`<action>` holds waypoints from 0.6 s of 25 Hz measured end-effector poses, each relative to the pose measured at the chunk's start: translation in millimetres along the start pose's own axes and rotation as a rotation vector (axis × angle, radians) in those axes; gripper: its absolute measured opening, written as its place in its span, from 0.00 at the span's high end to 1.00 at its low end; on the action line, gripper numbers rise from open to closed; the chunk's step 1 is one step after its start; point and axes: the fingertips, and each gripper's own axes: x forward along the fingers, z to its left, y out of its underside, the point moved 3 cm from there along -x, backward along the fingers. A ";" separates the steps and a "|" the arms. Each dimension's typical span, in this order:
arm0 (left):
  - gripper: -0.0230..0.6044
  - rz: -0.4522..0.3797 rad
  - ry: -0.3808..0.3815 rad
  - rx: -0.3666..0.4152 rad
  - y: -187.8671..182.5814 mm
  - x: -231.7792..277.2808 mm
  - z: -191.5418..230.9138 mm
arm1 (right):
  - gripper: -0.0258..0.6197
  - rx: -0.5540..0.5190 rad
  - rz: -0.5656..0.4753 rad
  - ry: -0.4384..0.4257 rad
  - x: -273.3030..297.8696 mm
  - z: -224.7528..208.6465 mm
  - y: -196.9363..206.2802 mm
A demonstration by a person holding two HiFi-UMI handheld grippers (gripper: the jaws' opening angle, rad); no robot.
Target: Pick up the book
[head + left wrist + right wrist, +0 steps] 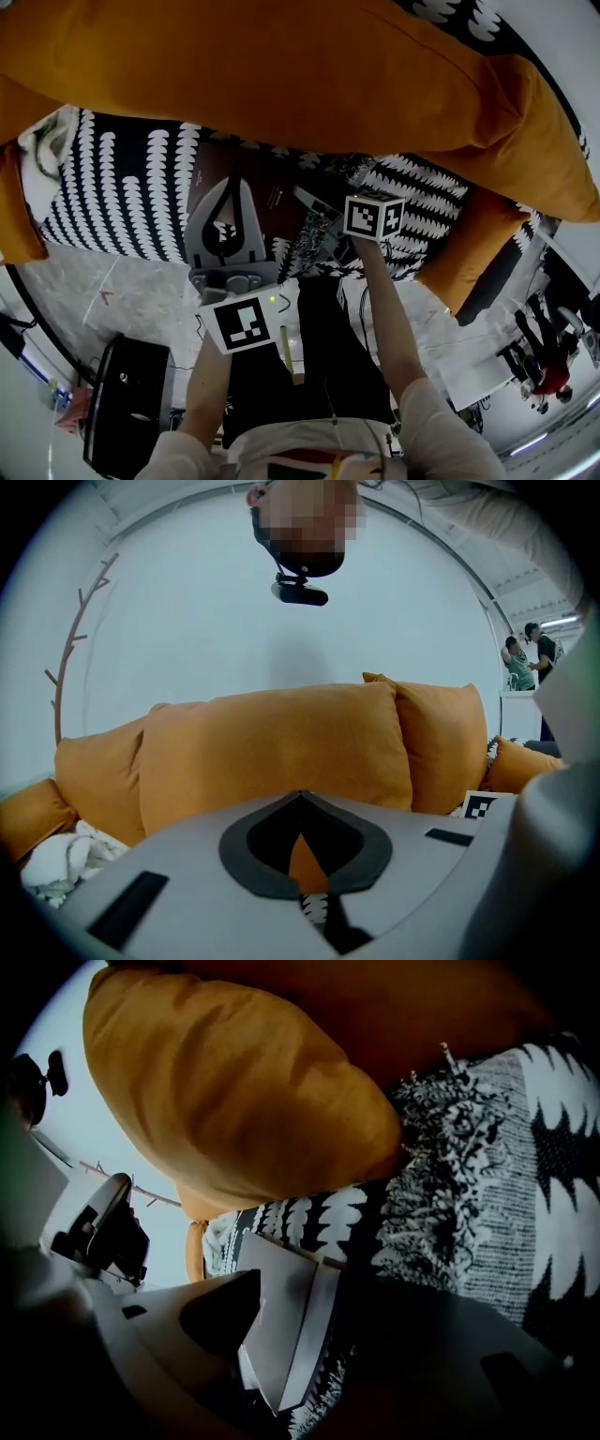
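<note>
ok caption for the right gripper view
Right tongs grip the book below an orange cushion.

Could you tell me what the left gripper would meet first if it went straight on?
Probably the orange back cushion, which lies directly ahead of the left gripper, though depth is unclear.

Big orange cushions [281, 75] are lining the sofa back, and a smaller orange cushion [469, 248] is leaning at one end. A black-and-white patterned cover [122, 187] is draping over the seat. A plain white wall [234, 621] is rising behind, with a bare branch [70, 658] standing against it. A pale marbled floor [141, 291] is showing in front, with a black box [127, 394] sitting on it. Two people [530, 653] are standing far off under a strip light [562, 621].
</note>
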 end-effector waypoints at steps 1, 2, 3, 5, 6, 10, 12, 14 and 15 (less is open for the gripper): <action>0.97 0.003 -0.002 0.000 1.6 -2.1 1.8 | 0.51 -0.006 0.019 -0.012 2.5 1.3 -0.1; 0.97 0.007 -0.004 0.000 3.6 -4.0 3.7 | 0.51 -0.012 0.041 -0.019 5.4 1.8 -0.1; 0.97 0.011 -0.008 -0.001 5.7 -5.5 5.6 | 0.51 -0.012 0.066 -0.020 8.3 1.3 -0.4; 0.97 0.019 -0.018 -0.005 9.3 -7.9 9.3 | 0.57 0.000 0.107 -0.014 12.7 -0.7 -2.0; 0.97 0.023 -0.025 -0.009 10.4 -9.3 11.0 | 0.61 0.006 0.116 -0.018 13.6 -0.4 -2.8; 0.97 0.016 -0.044 -0.014 7.3 -13.1 16.5 | 0.65 -0.026 0.063 -0.061 10.5 11.7 -7.5; 0.97 0.007 -0.048 -0.006 4.5 -13.4 19.4 | 0.67 -0.056 0.016 -0.073 7.0 22.0 -13.9; 0.97 0.001 -0.057 0.001 2.0 -15.6 23.6 | 0.68 -0.094 -0.011 -0.088 1.3 34.8 -19.1; 0.97 -0.001 -0.063 0.004 0.6 -17.3 26.1 | 0.69 -0.113 -0.017 -0.095 -2.0 41.6 -20.5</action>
